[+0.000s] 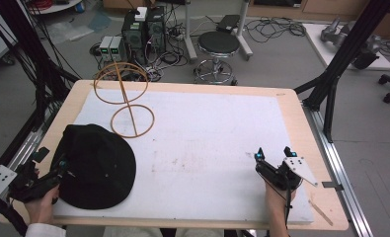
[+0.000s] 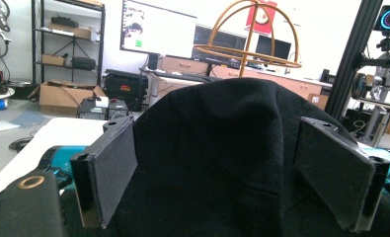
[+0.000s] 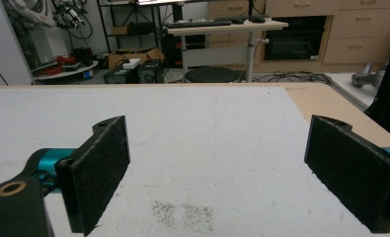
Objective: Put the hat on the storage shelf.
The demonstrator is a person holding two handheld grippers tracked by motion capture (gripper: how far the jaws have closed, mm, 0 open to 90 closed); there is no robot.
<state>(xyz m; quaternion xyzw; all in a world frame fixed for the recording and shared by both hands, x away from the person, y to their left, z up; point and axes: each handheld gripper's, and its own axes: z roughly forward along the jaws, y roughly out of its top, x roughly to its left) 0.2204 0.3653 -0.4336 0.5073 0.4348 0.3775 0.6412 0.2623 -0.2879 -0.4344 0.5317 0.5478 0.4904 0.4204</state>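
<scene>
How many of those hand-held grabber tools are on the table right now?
2. The left gripper is at the near left, against the black hat; the right gripper is at the near right, over the white mat.

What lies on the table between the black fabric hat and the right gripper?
Nothing stands there: in the high view, bare white mat, faintly stained, separates the black fabric hat from the right gripper.
</scene>
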